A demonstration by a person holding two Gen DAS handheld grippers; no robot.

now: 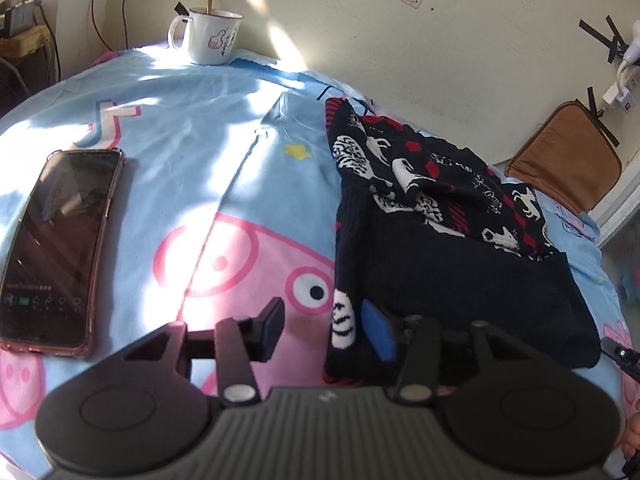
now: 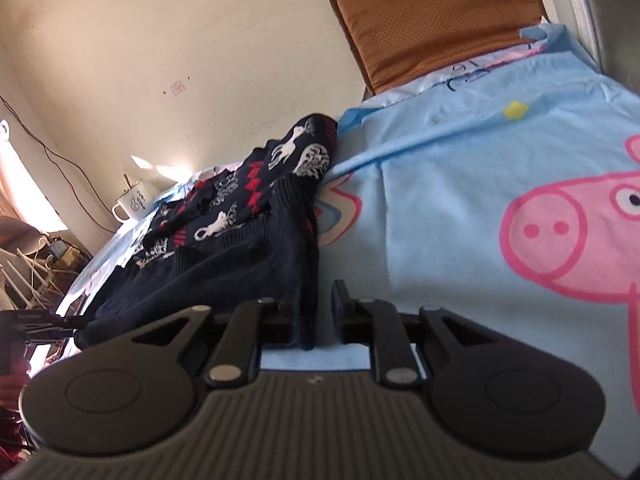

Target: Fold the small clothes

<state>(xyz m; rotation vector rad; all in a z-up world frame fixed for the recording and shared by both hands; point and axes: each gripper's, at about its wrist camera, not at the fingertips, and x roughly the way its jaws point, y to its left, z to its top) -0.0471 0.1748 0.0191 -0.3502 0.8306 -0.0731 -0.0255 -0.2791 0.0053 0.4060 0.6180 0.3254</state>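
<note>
A small dark navy knit sweater (image 1: 436,240) with white and red patterns lies partly folded on a light blue cartoon-pig sheet (image 1: 200,160). My left gripper (image 1: 326,322) is open and low at the sweater's near left edge; the patterned hem sits between its fingers and its right blue pad (image 1: 378,334) rests against the knit. In the right wrist view the sweater (image 2: 240,248) lies to the left. My right gripper (image 2: 316,312) is open around the sweater's near right edge, which hangs between the fingers.
A phone (image 1: 60,248) in a pink case lies on the sheet at the left. A white enamel mug (image 1: 210,36) with a spoon stands at the far edge by the wall. A brown cushion (image 1: 568,156) leans at the far right, near plugs and cables.
</note>
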